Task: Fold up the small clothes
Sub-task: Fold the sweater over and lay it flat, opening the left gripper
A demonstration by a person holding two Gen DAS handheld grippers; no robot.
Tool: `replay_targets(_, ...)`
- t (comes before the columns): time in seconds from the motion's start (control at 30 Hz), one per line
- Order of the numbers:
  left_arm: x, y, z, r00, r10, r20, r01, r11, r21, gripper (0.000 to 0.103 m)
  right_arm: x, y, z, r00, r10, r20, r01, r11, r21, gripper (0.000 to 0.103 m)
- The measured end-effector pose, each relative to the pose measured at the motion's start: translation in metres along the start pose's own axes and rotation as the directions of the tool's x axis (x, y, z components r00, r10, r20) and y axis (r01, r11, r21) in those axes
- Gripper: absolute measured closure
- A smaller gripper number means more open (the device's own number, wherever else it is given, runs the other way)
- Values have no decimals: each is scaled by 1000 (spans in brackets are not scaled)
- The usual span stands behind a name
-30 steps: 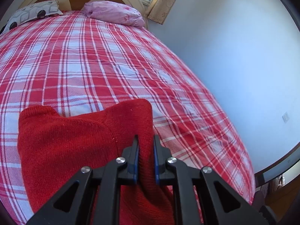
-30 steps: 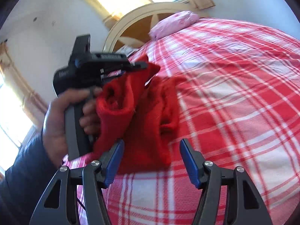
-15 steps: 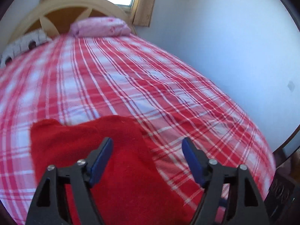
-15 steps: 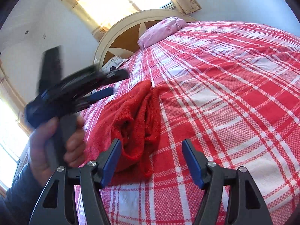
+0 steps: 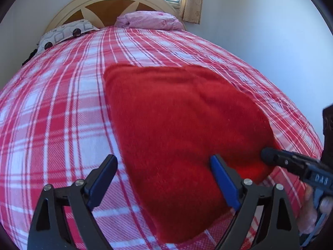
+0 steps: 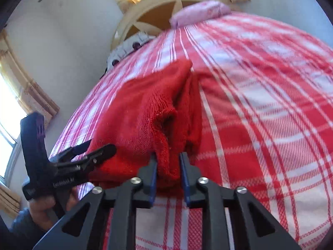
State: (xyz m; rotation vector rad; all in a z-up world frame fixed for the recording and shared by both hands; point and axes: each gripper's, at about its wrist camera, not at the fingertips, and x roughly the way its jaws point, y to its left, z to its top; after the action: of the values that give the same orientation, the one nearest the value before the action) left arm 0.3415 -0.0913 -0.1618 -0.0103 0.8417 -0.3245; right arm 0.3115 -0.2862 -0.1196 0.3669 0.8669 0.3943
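On the plaid bed [image 5: 62, 108] a soft, limp red knit [image 5: 177, 114] lies near its foot edge, best pinched at a hem; right gripper [image 6: 168, 166] has just clenched its near edge, left gripper [image 5: 164, 179] has just released, jaws apart above it.

Sweater [image 5: 183, 120] flat on bed [image 5: 62, 108], near its foot; two pillows [image 5: 149, 20] behind, against headboard [image 5: 108, 6].

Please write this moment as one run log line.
left tool: just opened, empty | right tool: just closed on red knit garment | bed
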Motion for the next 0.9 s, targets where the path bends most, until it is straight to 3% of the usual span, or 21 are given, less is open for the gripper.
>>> replay_targets(0.27, -1, -1, -14, 1000, 3, 4, -4, 1000, 5, 2, 7, -8, -6, 995, -34, -95, 33, 999, -5, 90)
replay_targets(0.43, 5, -3, -17, 1000, 26, -18, -25, 1000, 15, 0, 6, -15, -4, 994, 11, -110, -8, 1000, 26, 89)
replay_targets(0.53, 3, -4, -20, 999, 40, -1, -40, 999, 24, 0, -4, -12, -2, 998, 12, -59, -10, 1000, 24, 85)
replay_targets(0.67, 5, 0, -20, 1000, 20, -6, -20, 1000, 6, 0, -37, 9, 9, 991, -68, 112, 74, 996, -53, 83)
replay_targets(0.8, 7, 4, -20, 1000, -3, -17, 3, 1000, -13, 0, -56, 40, 22, 977, -7, 215, 34, 992, -121, 63)
replay_targets(0.9, 7, 5, -21, 1000, -10, -20, 9, 1000, -20, 0, -43, 60, 34, 979, 47, 196, -16, 988, -155, 61)
